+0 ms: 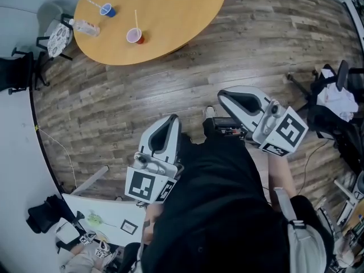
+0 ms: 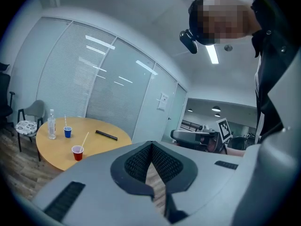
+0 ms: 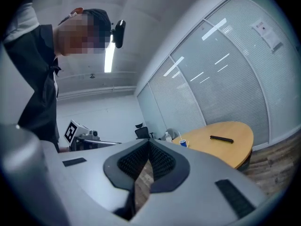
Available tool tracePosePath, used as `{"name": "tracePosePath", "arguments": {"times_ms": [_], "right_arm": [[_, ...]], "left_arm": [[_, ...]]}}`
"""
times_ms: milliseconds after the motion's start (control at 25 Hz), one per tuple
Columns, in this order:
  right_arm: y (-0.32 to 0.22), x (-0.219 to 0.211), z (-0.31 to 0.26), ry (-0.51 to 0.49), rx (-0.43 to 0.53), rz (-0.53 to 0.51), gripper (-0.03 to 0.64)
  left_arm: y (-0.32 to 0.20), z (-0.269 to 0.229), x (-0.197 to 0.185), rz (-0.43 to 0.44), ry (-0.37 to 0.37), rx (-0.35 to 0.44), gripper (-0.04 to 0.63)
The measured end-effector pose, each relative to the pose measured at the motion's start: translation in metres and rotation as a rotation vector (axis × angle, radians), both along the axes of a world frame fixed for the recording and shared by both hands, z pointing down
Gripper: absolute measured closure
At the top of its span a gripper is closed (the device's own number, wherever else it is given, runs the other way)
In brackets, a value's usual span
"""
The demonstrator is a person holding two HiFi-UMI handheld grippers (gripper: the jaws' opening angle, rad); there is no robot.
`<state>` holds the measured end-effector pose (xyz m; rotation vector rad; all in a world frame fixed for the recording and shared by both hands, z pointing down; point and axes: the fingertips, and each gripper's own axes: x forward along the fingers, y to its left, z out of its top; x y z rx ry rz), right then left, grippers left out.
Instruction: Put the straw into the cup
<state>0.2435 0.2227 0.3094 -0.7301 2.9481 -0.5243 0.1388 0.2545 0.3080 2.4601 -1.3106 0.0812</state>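
we hold the left gripper [image 1: 172, 119] and right gripper [image 1: 223, 94] closed on nothing, near the body, likely because the straw [image 1: 136, 21] already stands in the red cup [image 1: 135, 36] on the table [image 1: 170, 16] at 11 o'clock.

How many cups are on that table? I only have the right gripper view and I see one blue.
Observer: Two. The head view also shows a red cup, nearer the person's side of the table than the blue cup.
Operator: Is there a straw in the red one?
Observer: Yes, a straw stands in it.
Operator: Is the left gripper carrying anything?
Observer: No. In its own view the left gripper has its jaws together with nothing between them.
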Motion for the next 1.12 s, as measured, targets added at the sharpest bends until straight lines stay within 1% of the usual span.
{"name": "tracePosePath", "arguments": {"times_ms": [80, 200, 280, 440, 640, 1120], "right_arm": [[0.001, -0.008, -0.008, 0.005, 0.028, 0.000, 0.598], [0.005, -0.023, -0.019, -0.028, 0.037, 0.016, 0.598], [0.010, -0.033, -0.020, -0.033, 0.042, 0.017, 0.598], [0.018, -0.047, -0.021, -0.059, 0.027, -0.020, 0.600], [0.020, -0.040, -0.019, -0.039, 0.034, -0.044, 0.600], [0.014, -0.022, -0.014, -0.021, 0.034, -0.045, 0.600]], "left_arm": [[0.003, -0.004, -0.005, 0.014, -0.002, 0.010, 0.584], [0.010, -0.008, -0.015, 0.030, -0.014, 0.019, 0.584], [0.013, -0.009, -0.024, 0.026, -0.016, 0.025, 0.584], [0.016, -0.007, -0.035, 0.002, 0.007, 0.014, 0.584], [0.018, -0.007, -0.032, -0.011, 0.017, 0.012, 0.584], [0.017, -0.004, -0.016, -0.027, 0.011, 0.004, 0.584]]}}
